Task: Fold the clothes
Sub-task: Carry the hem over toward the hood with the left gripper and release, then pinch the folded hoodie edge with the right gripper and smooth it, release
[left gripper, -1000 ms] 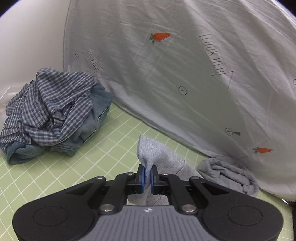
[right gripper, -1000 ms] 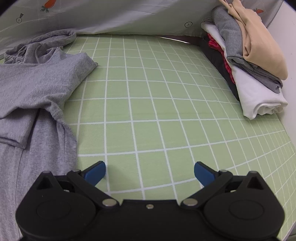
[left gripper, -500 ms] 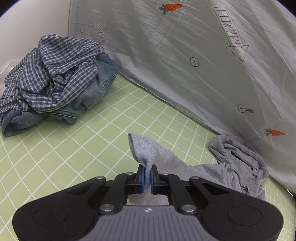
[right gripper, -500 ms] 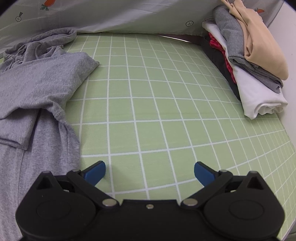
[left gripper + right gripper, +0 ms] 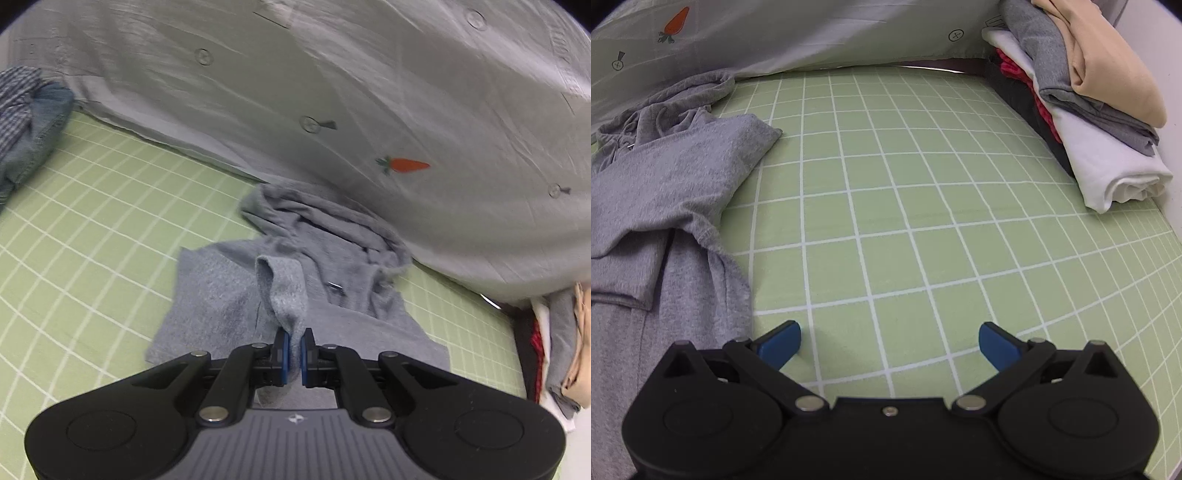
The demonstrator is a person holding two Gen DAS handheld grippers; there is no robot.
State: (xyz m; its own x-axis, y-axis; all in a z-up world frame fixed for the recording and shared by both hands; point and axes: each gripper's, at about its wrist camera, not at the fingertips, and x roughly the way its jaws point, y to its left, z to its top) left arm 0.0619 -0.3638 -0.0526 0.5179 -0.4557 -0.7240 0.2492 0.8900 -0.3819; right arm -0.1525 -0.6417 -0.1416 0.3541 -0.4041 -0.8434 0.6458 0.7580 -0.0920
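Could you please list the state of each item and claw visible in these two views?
Left claw: shut, pinching a raised fold of the grey garment.
Right claw: open wide, empty, over the green grid sheet.
Grey garment: unfolded, rumpled, partly lifted.
Stack of clothes: folded, piled.
Plaid shirt and denim: crumpled heap, unfolded.
Carrot-print sheet: draped along the back.

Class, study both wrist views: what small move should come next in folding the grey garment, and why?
Probably carry the left gripper, shut on a pinched fold of the grey garment, across and lay it down. The garment lies half-folded on the green grid sheet; the right gripper hangs open and holds nothing.
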